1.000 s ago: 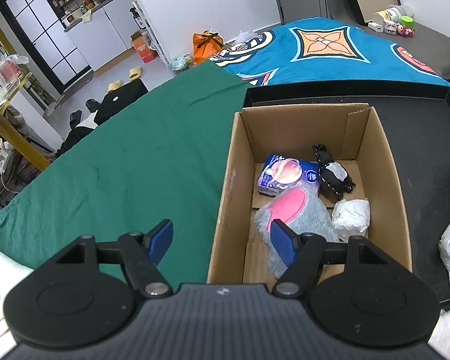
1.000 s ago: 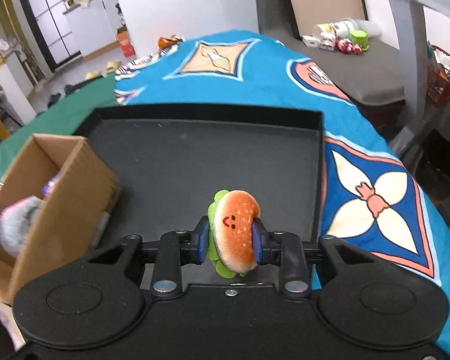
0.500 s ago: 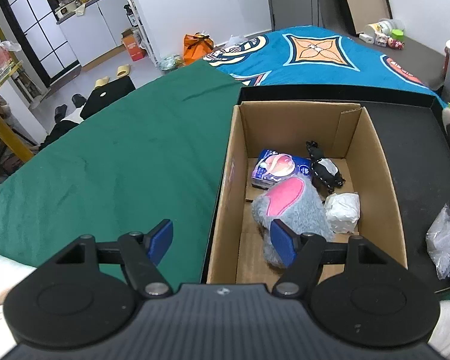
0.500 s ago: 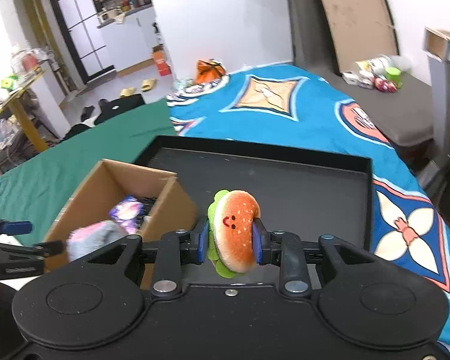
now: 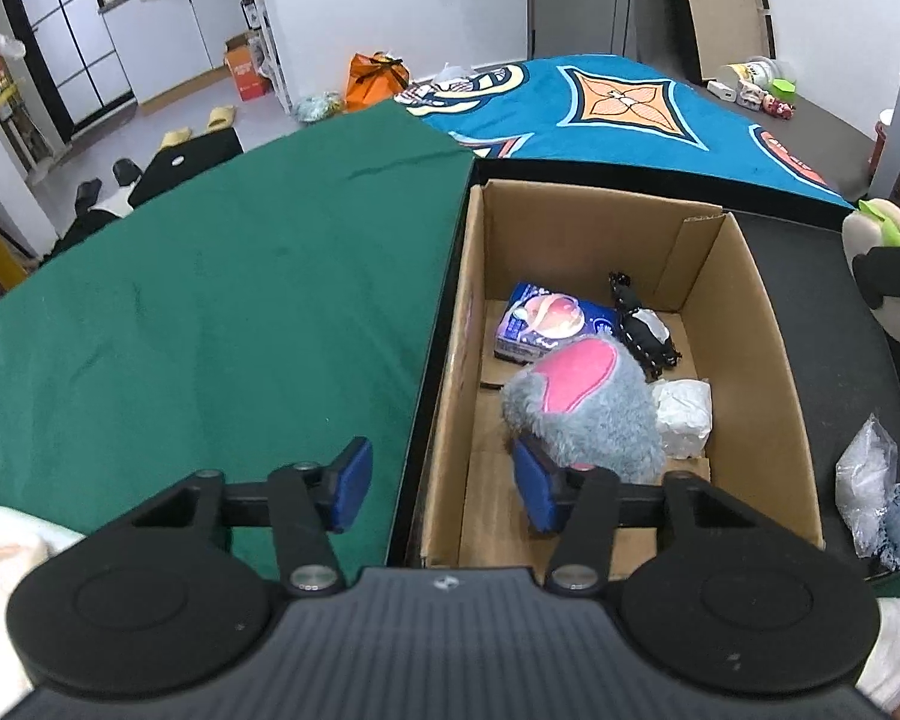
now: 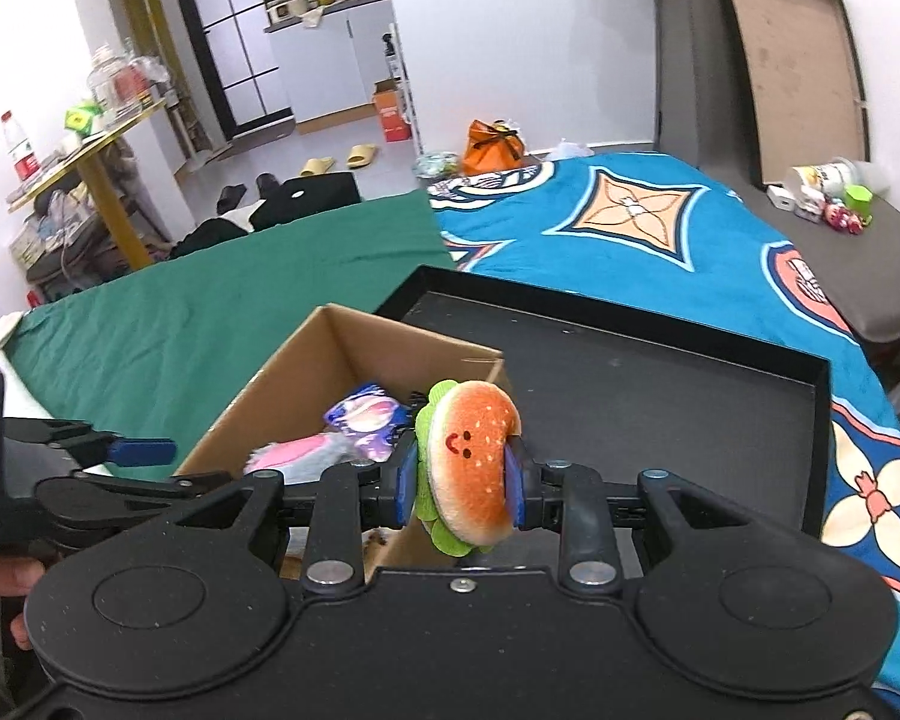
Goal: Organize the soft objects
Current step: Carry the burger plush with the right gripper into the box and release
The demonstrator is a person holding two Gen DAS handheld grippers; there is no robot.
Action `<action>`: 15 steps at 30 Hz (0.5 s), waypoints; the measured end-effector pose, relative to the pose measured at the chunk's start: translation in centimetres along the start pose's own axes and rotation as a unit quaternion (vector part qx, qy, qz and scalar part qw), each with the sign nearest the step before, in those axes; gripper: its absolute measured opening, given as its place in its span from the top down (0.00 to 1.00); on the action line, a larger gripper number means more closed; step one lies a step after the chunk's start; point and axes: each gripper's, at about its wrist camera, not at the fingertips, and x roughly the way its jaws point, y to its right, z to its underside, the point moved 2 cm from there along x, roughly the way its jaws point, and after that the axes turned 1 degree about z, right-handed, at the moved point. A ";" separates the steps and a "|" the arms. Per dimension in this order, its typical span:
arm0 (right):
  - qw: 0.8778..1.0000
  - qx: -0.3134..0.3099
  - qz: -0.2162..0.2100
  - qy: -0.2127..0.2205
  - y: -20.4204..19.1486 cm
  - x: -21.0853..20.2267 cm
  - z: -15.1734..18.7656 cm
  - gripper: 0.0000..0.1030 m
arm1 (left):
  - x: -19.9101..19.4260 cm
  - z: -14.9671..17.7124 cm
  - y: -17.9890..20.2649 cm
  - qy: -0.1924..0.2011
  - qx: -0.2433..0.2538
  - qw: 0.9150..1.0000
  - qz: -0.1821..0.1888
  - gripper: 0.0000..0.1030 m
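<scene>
Already the box (image 5: 744, 324) is holding a gray-and-pink plush (image 5: 588, 414), a small packet (image 5: 540, 324), a black-and-white toy (image 5: 642, 324) and a white bundle (image 5: 684, 414). Seemingly next, the burger plush (image 6: 468, 462), orange with a smiling face, is sitting squeezed in the right gripper (image 6: 459, 480) beside the box's right edge. The left gripper (image 5: 444, 483) is hanging wide, empty, straddling the box's left wall. A plastic bag (image 5: 870, 480) is lying outside on the tray (image 6: 750, 372).

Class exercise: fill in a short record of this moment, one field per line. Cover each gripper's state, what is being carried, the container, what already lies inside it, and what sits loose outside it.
left gripper: open, empty, astride the box's near left wall
right gripper: shut on burger plush
container: cardboard box, open top, on black tray
inside box: grey plush, purple packet, black-and-white toy, white bundle
outside box: clear plastic bag on tray
surface: green cloth, blue patterned blanket
</scene>
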 end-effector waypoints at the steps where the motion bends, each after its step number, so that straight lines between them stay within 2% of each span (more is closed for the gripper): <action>1: 1.000 -0.003 0.000 -0.002 -0.4 0.1 -0.1 0.72 | 0.1 0.0 -0.2 -0.002 -0.002 1.000 0.003 0.56; 9: 0.999 -0.031 -0.004 -0.017 -3.0 0.9 0.0 0.72 | 0.7 0.5 -0.7 -0.008 -0.009 1.000 0.018 0.86; 12: 0.999 -0.042 -0.007 -0.025 -3.9 1.3 0.1 0.72 | 0.9 0.7 -0.9 -0.010 -0.012 1.000 0.020 0.91; 15: 0.998 -0.052 -0.010 -0.028 -4.9 1.5 0.1 0.71 | 0.9 0.7 -1.1 -0.007 -0.015 1.000 0.026 0.91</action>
